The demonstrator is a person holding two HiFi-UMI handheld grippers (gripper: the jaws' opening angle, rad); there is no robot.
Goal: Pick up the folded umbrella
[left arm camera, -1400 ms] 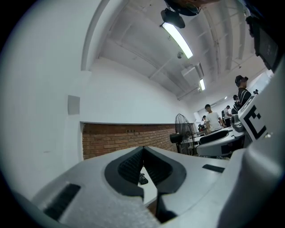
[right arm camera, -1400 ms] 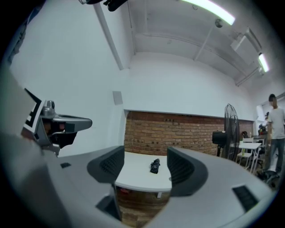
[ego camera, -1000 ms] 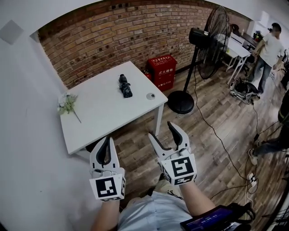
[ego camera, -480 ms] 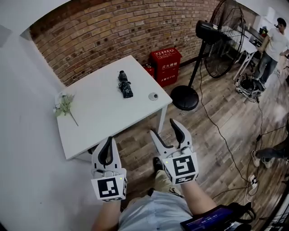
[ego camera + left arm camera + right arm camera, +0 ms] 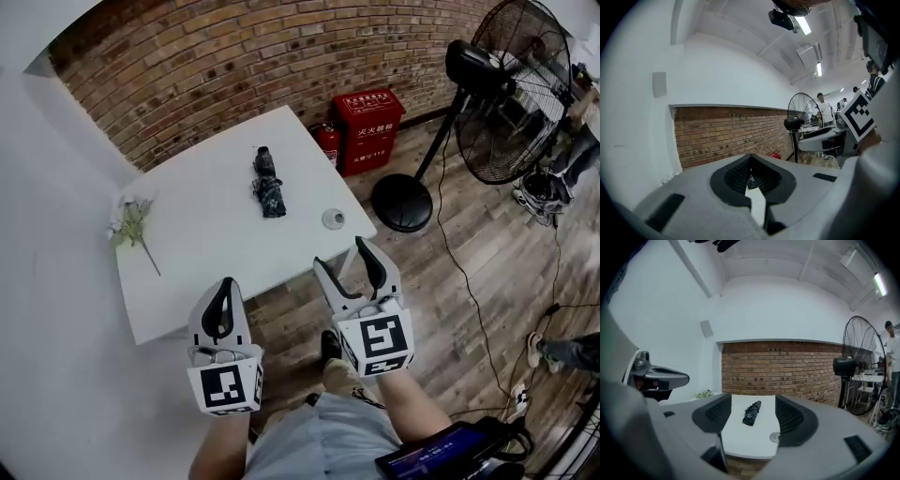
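Three things lie on the white rectangular counter (image 5: 206, 220). A folded dark umbrella (image 5: 267, 185) rests toward its far edge. A small round silver disc (image 5: 333, 218) sits by the near right corner, and a green flower sprig (image 5: 131, 225) lies at the left edge. A red metal box (image 5: 370, 128) and a black pedestal fan (image 5: 511, 84) stand off the counter's right end. Since a second ago, both grippers have drawn closer to the counter's near edge. The left gripper (image 5: 225, 286) is closed and empty. The right gripper (image 5: 340, 255) stands wide apart and empty, with the umbrella well ahead.
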